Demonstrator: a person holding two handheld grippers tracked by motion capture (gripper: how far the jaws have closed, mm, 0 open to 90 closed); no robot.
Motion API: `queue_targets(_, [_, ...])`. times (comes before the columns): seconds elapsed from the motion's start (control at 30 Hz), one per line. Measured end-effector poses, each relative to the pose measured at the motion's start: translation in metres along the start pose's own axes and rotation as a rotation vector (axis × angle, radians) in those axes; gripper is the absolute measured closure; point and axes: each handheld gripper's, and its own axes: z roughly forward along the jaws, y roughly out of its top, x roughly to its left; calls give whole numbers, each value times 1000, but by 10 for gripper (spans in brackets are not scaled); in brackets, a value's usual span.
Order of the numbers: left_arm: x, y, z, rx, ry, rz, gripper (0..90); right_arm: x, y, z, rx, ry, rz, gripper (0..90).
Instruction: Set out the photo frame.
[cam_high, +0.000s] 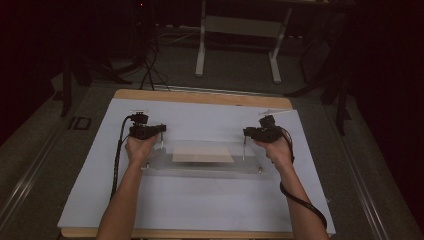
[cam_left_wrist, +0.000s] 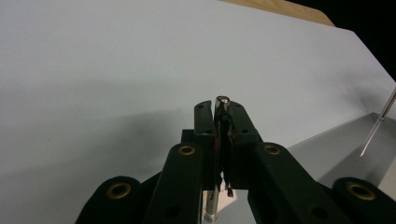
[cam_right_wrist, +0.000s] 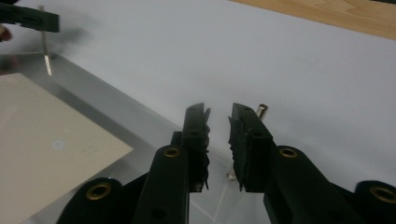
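White sheeting covers the surface (cam_high: 200, 200), where a clear acrylic plate (cam_high: 205, 165) lies mid-sheet. Left gripper (cam_left_wrist: 219, 109) clamps a metal post (cam_left_wrist: 221, 100) at the plate's corner; right gripper (cam_right_wrist: 218, 122) stands parted beside another post (cam_right_wrist: 261, 111).

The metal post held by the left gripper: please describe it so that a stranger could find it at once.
On the white sheet that covers the wooden table lies a clear plastic plate with a beige card in its middle. Thin upright metal posts stand at its corners. The wanted metal post is at the plate's far left corner, and it alone is clamped between the shut jaws of the left gripper.
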Motion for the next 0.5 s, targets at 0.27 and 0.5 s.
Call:
queue_targets(0.27, [0, 0, 0, 1, 3, -2, 858, 17, 1, -12, 8, 47, -58, 897])
queue_targets(0.5, [0, 1, 1, 4, 2, -8, 857, 33, 3, -24, 0, 77, -67, 897])
